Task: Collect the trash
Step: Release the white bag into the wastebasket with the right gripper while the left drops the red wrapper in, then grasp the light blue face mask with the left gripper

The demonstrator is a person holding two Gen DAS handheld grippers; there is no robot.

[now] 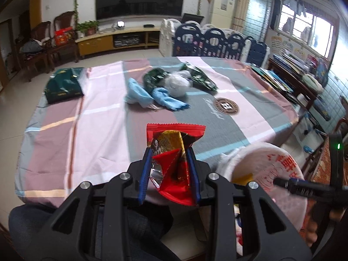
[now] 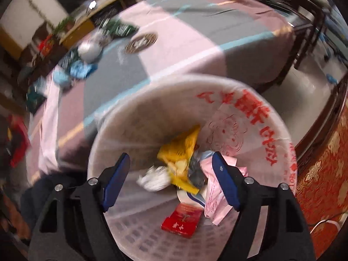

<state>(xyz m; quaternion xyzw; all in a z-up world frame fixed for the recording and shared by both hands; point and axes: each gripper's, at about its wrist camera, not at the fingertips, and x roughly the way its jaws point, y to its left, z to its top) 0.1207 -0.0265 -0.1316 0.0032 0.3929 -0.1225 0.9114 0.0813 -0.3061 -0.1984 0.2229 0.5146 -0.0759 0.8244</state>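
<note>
Left tongs [image 1: 169, 163] pinch my red wrapper [image 1: 176, 150] above the surface [image 1: 104, 117], right tongs [image 2: 171, 182] gape empty over the bin [image 2: 134, 108]; crumpled foil may slip out before I reach it.

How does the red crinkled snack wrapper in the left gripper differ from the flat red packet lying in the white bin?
The red crinkled snack wrapper is torn open and folded, showing gold and foil; the flat red packet looks closed and box-like. The wrapper is pinched between the left gripper fingers above the table; the packet lies loose in the white bin, under the open right gripper. Both are red trash.
</note>
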